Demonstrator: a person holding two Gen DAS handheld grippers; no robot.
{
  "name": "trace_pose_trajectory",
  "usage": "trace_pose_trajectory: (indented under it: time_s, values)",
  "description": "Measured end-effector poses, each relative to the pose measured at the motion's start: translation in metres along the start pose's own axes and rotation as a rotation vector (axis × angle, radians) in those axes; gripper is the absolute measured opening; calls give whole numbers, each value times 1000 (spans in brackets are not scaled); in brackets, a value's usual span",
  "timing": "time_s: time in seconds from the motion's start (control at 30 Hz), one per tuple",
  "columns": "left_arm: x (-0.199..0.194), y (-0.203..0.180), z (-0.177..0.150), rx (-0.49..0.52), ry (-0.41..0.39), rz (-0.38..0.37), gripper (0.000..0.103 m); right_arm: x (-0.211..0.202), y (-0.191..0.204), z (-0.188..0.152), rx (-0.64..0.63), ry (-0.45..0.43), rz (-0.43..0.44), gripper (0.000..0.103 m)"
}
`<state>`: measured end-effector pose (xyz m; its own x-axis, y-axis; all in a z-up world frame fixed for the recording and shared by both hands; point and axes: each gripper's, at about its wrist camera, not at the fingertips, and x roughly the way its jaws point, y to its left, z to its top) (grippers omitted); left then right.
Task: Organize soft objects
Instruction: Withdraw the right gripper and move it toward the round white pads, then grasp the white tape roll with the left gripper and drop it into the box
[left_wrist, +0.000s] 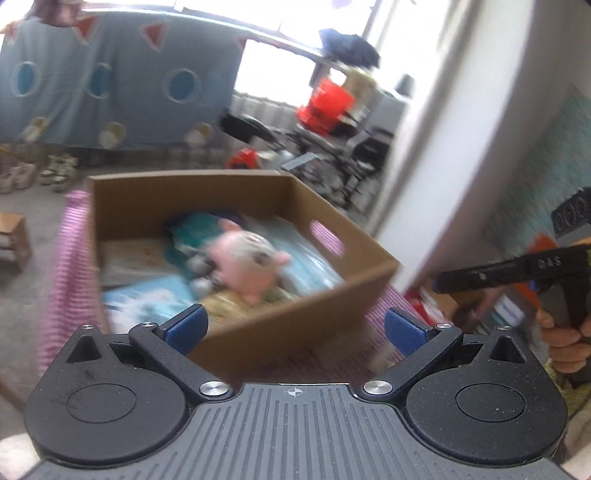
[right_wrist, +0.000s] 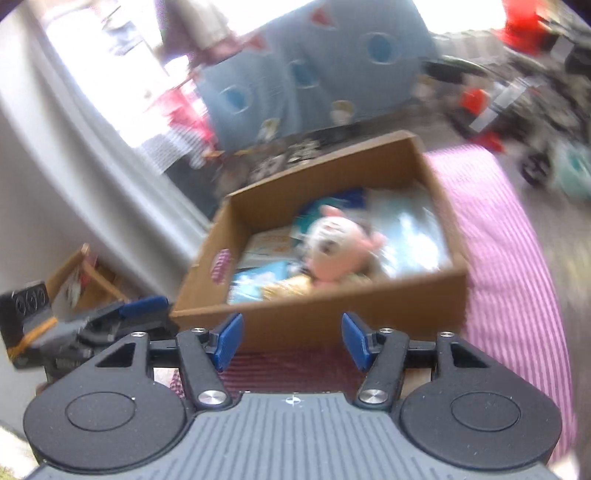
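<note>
1. The only writing you can read is on the black body of your right gripper (left_wrist: 517, 267) at the right edge of the left wrist view: pale letters that look like "DAS", too soft to be sure of.
2. Your pink plush toy (left_wrist: 245, 254) has a pale face, dark eyes and stubby pink ears; it is blurred in both views.
3. It lies inside the open cardboard box (left_wrist: 295, 317), on top of light blue packets (left_wrist: 147, 299) and a yellowish soft item (right_wrist: 291, 286).
4. The box sits on a pink-and-white striped cloth (right_wrist: 506, 266).
5. Your left gripper (left_wrist: 295, 328) has its blue pads wide apart, with nothing between them.
6. In its own view, your right gripper also stands apart and empty, short of the box's near wall.
</note>
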<state>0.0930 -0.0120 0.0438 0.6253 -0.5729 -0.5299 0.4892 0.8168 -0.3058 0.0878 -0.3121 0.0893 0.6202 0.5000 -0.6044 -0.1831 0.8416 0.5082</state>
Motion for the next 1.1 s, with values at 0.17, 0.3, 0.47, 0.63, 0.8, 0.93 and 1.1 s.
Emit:
trace_pose_trajectory:
  time_s: [0.17,0.3,0.47,0.63,0.8,0.93,1.1]
  values:
    - [47,-43,-20,106,125,-96,99,-1,-54,-41,195,-38,-38,62]
    - [87,-69,-33,208,201,-127,82,6,-90,-56,321,-36,-17,59]
    - [127,-93,-42,323,259,-121,69,21,-120,-63,389,-17,0,53]
    - [156,-101,-48,362,298,-104,58,42,-140,-65,449,23,36,51]
    - [173,-96,-51,353,342,-117,39,56,-152,-65,490,41,67,50]
    - [180,-90,-53,324,375,-116,18,63,-158,-63,509,44,75,50]
    - [186,-92,-49,291,372,-127,11,69,-160,-63,529,47,89,47]
